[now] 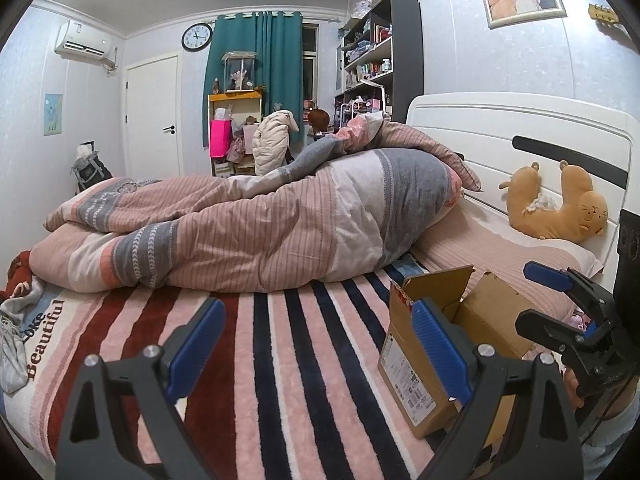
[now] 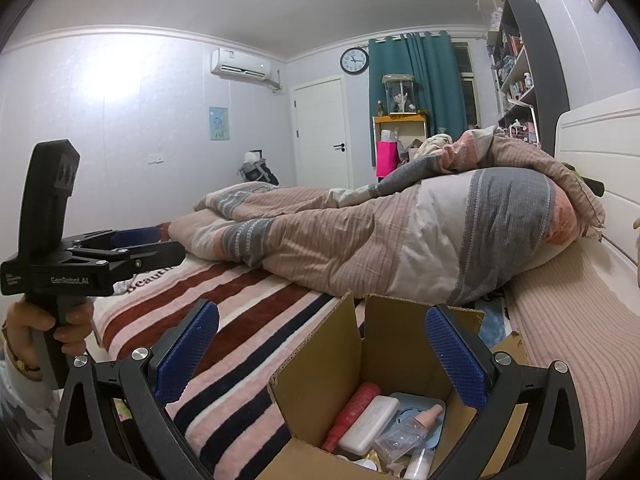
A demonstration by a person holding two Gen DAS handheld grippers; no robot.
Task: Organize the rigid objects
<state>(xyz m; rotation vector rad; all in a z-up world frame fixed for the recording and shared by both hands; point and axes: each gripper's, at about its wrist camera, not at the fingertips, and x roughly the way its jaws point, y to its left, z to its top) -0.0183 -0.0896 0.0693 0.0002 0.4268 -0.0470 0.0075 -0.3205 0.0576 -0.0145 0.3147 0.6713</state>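
An open cardboard box stands on the striped blanket. Inside lie a red tube, a white case, a clear bottle with a pink cap and a blue square piece. My right gripper hovers over the box mouth, open, with nothing between its blue pads. My left gripper is open over bare blanket, just left of the box. Each gripper shows in the other's view: the right, and the left held by a hand.
A rumpled pink and grey duvet fills the far half of the bed. A tan plush toy leans on the white headboard. Clothes lie at the bed's left edge. Shelves and clutter stand beyond.
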